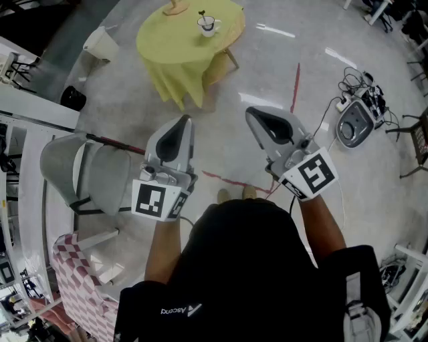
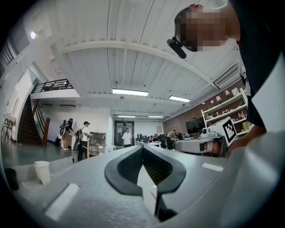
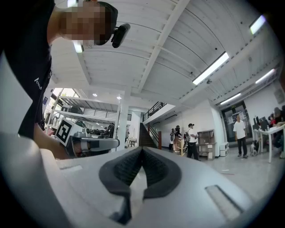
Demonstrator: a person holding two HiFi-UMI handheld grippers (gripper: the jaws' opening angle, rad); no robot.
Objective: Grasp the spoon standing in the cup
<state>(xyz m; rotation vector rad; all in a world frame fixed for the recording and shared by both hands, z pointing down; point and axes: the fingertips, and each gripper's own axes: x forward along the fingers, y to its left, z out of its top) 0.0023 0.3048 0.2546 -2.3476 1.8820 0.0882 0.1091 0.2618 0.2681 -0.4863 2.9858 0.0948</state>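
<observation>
Now, grey fabric chair: close on the left, just beside the left gripper; an arm swinging out on the way forward could catch its back.
Left gripper: held in the air over the pale concrete floor, pointing toward the table. Its dark ribbed fingers are pressed together with nothing between them. Brought to the spoon like this, they would only knock it aside.
Round table with yellow cloth: well apart from both grippers, at the far end of the head view. The cloth hangs loose over the edge, so a gripper or leg dragging on it could shift whatever stands on top.
White cup: upright on the yellow cloth, right of the middle of the tabletop. It looks light, so a sideways nudge may tip or slide it.
Thin spoon: stands in the cup with its handle sticking up; too small here to tell more. The handle is slim, so fingers closing off-centre could miss it or flick it out.
Right gripper: also in the air, well short of the table, fingers closed on nothing. They need spreading before the reach, or the same knock is likely.
Red tape lines: flat on the floor; no hazard judged.
Grey device with cables: on the floor to the right. The cables sprawl, a trip risk if the walk drifts that way.
</observation>
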